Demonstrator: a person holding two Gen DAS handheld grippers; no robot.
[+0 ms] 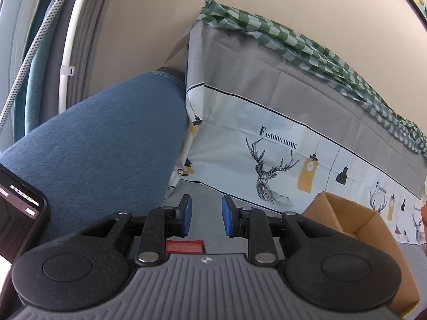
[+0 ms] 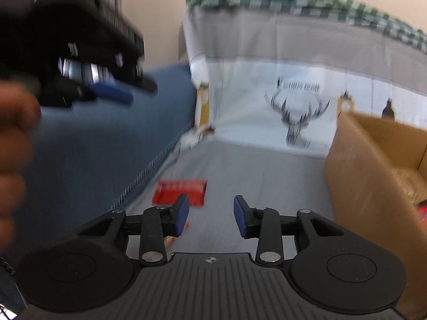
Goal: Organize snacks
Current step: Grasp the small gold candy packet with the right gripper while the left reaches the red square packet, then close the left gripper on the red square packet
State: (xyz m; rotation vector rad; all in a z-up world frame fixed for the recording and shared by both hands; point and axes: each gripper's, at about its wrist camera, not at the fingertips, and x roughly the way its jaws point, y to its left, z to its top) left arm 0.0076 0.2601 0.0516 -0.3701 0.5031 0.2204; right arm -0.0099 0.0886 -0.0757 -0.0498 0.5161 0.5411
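Note:
A flat red snack packet (image 2: 179, 192) lies on the grey surface beside the blue cushion. My right gripper (image 2: 210, 217) hovers just right of it, open, with nothing between its blue pads. In the left wrist view the same red packet (image 1: 184, 246) shows only as a strip under my left gripper (image 1: 206, 214), which is open and holds nothing. An open cardboard box (image 2: 373, 173) stands to the right, with something red and orange (image 2: 421, 210) inside. The left gripper also appears blurred at the upper left of the right wrist view, one blue pad (image 2: 112, 92) showing.
A blue cushion (image 1: 106, 138) borders the left side. A cloth with a deer print (image 1: 267, 160) hangs at the back under a green checked cover (image 1: 307, 42). The box (image 1: 355, 229) closes off the right. A phone (image 1: 16, 213) and a hand (image 2: 13, 160) are at the left edges.

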